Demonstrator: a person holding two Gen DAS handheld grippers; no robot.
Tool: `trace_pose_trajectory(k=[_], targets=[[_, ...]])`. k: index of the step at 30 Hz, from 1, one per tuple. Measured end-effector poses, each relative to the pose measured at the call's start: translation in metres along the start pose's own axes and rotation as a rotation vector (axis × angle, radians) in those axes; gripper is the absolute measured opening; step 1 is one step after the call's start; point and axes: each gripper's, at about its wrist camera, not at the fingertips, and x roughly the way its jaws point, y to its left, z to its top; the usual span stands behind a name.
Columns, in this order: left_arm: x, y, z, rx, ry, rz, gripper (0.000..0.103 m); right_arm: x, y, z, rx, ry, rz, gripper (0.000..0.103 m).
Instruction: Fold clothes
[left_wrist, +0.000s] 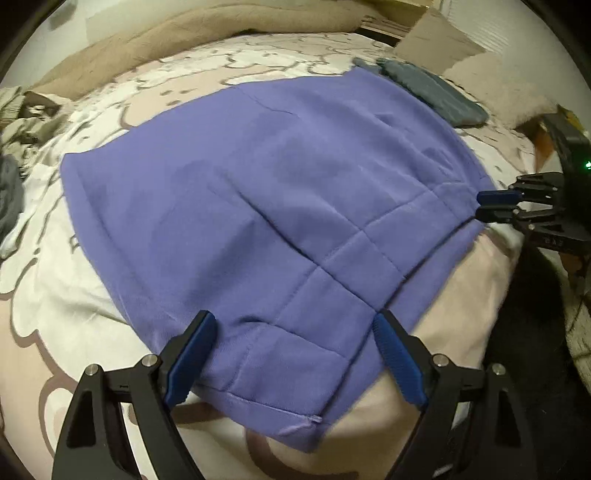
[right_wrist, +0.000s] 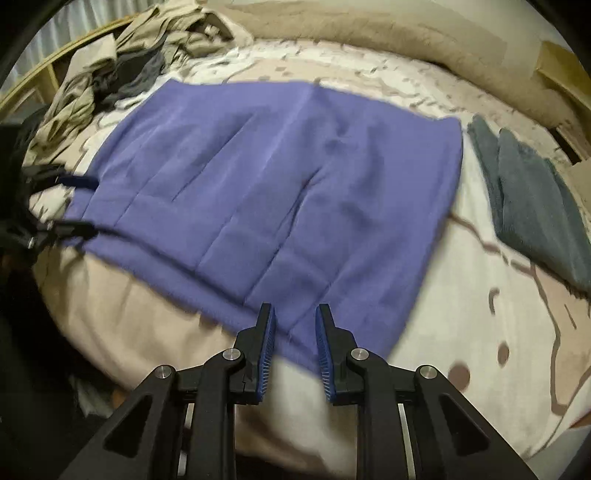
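Bedding fills both views: a cream and pale-pink patterned bedspread (left_wrist: 122, 92) with a tan blanket (left_wrist: 207, 26) bunched along its far side.

Left wrist view. Your left gripper (left_wrist: 291, 325) hangs over the near corner of the flat purple fabric garment (left_wrist: 258, 192), which lies spread across the middle of the bedspread. Jaws stand wide apart; the blue pads straddle the seamed near edge without pressing on it, so nothing is gripped. Stitched seams cross the cloth between the fingers. At the right edge your right gripper (left_wrist: 484, 206) reaches the garment's right corner, jaws narrow; whether cloth sits between them cannot be told from this side. A folded grey-blue towel (left_wrist: 432, 92) lies just beyond the garment's far right edge. Crumpled clothes (left_wrist: 26, 110) sit at far left.

Right wrist view. Picture is motion-blurred. Your right gripper (right_wrist: 293, 332) shows a narrow gap between its blue pads; the tips overlap the garment's (right_wrist: 280, 177) near edge, but bare bedspread (right_wrist: 480, 314) shows through the gap lower down, and I cannot tell whether the pads pinch cloth. Left gripper (right_wrist: 86, 203) shows at the left, fingers parted around the garment's left corner. Grey-blue towel (right_wrist: 535, 206) lies to the right, apart from the garment. Heap of beige and dark clothing (right_wrist: 122, 62) sits at upper left.
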Motion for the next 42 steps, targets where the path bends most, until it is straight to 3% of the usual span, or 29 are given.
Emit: trace_pose_trajectory(k=[3, 6, 10, 12, 14, 16, 20, 23, 26, 29, 32, 36, 39, 42], targets=[[-0.012, -0.008, -0.006, 0.055, -0.011, -0.053, 0.088, -0.014, -0.003, 0.003, 0.0, 0.019, 0.042, 0.021], [-0.03, -0.009, -0.004, 0.072, -0.079, -0.086, 0.088, -0.038, -0.022, 0.021, 0.096, -0.084, 0.086, 0.021], [-0.052, 0.006, 0.01, -0.039, -0.229, -0.154, 0.088, -0.035, -0.037, 0.05, 0.185, -0.152, 0.09, 0.021], [-0.048, 0.016, 0.022, -0.134, -0.253, -0.094, 0.088, -0.022, -0.03, 0.063, 0.181, -0.151, 0.083, 0.021], [-0.035, 0.026, 0.028, -0.202, -0.208, 0.013, 0.088, -0.002, -0.015, 0.071, 0.157, -0.127, 0.113, 0.021], [-0.014, 0.03, 0.026, -0.213, -0.101, 0.103, 0.087, 0.015, -0.002, 0.071, 0.13, -0.1, 0.123, 0.021], [0.005, 0.018, 0.005, -0.078, 0.016, 0.203, 0.087, 0.034, 0.002, 0.052, 0.104, -0.068, 0.124, 0.021], [-0.002, 0.02, 0.005, -0.099, -0.009, 0.187, 0.087, 0.028, -0.018, 0.038, 0.153, -0.078, 0.133, 0.021], [-0.009, 0.022, 0.006, -0.124, -0.038, 0.171, 0.087, 0.008, -0.048, 0.025, 0.315, -0.09, 0.233, 0.021], [-0.027, 0.011, 0.011, -0.113, -0.146, 0.143, 0.087, -0.016, -0.08, 0.01, 0.491, -0.135, 0.35, 0.025], [-0.049, -0.013, 0.017, -0.081, -0.279, 0.089, 0.087, -0.028, -0.11, -0.009, 0.665, -0.16, 0.383, 0.04], [-0.058, -0.061, 0.027, -0.006, -0.428, 0.043, 0.087, -0.023, -0.127, -0.025, 0.786, -0.149, 0.444, 0.041], [-0.053, -0.095, 0.034, 0.031, -0.487, 0.012, 0.087, -0.01, -0.13, -0.034, 0.861, -0.111, 0.519, 0.041], [-0.035, -0.121, 0.046, 0.061, -0.47, -0.022, 0.087, 0.001, -0.129, -0.039, 0.897, -0.077, 0.55, 0.041]])
